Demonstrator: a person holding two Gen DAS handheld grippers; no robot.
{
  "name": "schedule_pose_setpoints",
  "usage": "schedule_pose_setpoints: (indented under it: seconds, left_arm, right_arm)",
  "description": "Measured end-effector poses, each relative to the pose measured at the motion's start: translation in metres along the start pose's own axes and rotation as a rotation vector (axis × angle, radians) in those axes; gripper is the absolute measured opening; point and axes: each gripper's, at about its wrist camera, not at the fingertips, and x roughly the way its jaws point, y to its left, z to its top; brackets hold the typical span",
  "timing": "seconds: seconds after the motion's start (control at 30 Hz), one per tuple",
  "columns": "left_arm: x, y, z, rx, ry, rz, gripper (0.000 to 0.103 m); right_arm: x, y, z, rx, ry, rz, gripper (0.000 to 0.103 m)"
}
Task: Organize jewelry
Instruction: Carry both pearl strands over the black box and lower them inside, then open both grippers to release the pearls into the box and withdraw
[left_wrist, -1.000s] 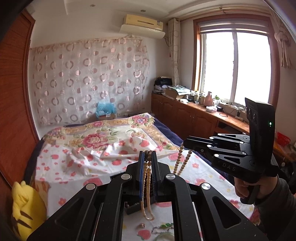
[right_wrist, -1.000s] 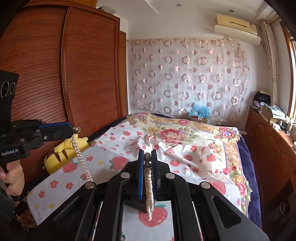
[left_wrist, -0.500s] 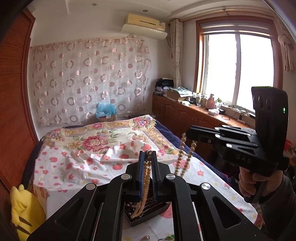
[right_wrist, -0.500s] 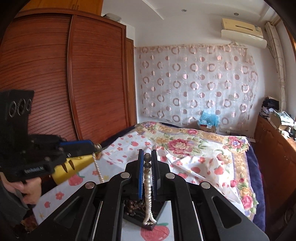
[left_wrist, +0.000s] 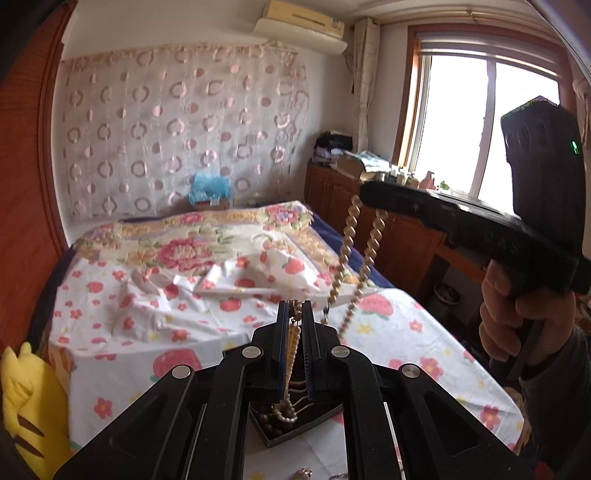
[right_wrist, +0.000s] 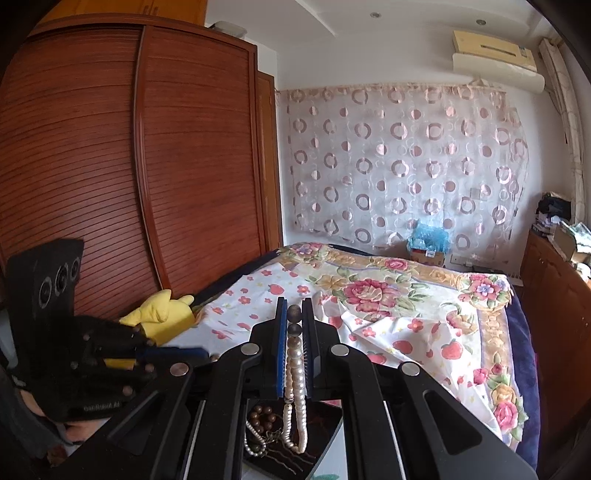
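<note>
- The left hand-held gripper (left_wrist: 294, 332) is pinching one end of the pearl necklace (right_wrist: 295, 373), and the right hand-held gripper (right_wrist: 294, 332) is clamping the other end, dark beads showing at its tips.
- Both have been sinking towards the bed (left_wrist: 122, 317) over the last second. A second ago the strand was hanging clear above the sheet; now it is dangling into the dark jewelry tray (right_wrist: 328, 428) below.
- The bottom loop is already pooling beside the brown beads (right_wrist: 262, 415) there.
- My read: the lowering is nearly done, and letting go is what remains.
- The swinging slack could still be catching the tray edge.
</note>
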Motion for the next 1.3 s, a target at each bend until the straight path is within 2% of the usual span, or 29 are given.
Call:
schedule_pose_setpoints:
  seconds: [0.23,0.63,0.87,1.13,1.2,1.3]
  left_arm:
    - [0.023,0.007,-0.017,-0.014,0.055,-0.004,0.006]
    - [0.063,0.011,-0.048,-0.025,0.163,0.02,0.006]
    - [0.077,0.008,-0.062,-0.017,0.213,0.035,0.006]
    - [0.084,0.008,-0.074,-0.03,0.245,0.03,0.006]
    - [0.084,0.009,-0.074,-0.035,0.245,0.029,0.006]
    - [0.08,0.007,-0.076,-0.035,0.238,0.026,0.006]
  right_arm:
    - [0.04,-0.006,-0.022,0.002,0.077,-0.018,0.009]
    - [0.097,-0.017,-0.093,0.049,0.265,-0.029,0.009]
    - [0.107,-0.02,-0.116,0.057,0.306,-0.032,0.009]
    - [0.101,-0.014,-0.122,0.029,0.313,-0.032,0.01]
    - [0.096,-0.013,-0.121,0.024,0.305,-0.04,0.021]
    - [0.087,-0.015,-0.118,0.035,0.293,-0.048,0.024]
